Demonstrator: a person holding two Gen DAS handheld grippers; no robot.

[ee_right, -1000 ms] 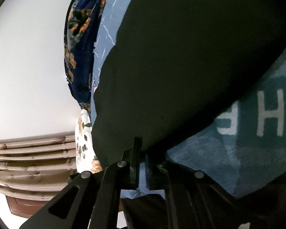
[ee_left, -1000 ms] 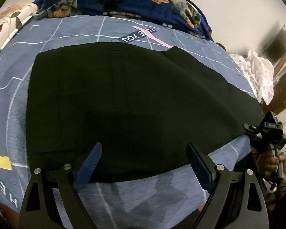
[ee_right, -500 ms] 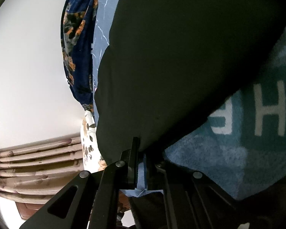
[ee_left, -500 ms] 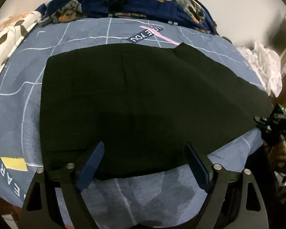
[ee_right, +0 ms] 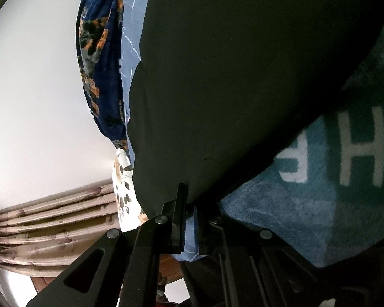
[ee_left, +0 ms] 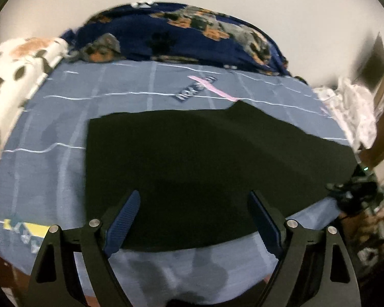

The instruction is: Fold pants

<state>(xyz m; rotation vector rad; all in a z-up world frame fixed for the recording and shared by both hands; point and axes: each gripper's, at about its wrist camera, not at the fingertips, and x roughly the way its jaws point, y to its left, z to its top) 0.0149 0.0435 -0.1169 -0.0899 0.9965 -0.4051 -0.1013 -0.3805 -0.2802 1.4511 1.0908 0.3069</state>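
Note:
Black pants (ee_left: 204, 168) lie flat across a blue bedsheet (ee_left: 120, 97), legs running to the right. My left gripper (ee_left: 194, 217) is open and empty, its blue-padded fingers (ee_left: 123, 222) hovering above the near edge of the pants. My right gripper (ee_right: 189, 204) is shut on the hem end of the pants (ee_right: 243, 81) at the bed's right edge. It also shows small at the right of the left wrist view (ee_left: 350, 194), held by a hand.
A dark blue dog-print blanket (ee_left: 187, 38) lies along the far side of the bed by the wall. A white spotted pillow (ee_left: 15, 76) sits at the far left. A white crumpled cloth (ee_left: 355, 112) lies at the right. Curtains (ee_right: 48, 225) hang nearby.
My left gripper has drawn back and risen, so the pants look smaller and lower in its view. The right gripper keeps its grip on the hem and has barely moved.

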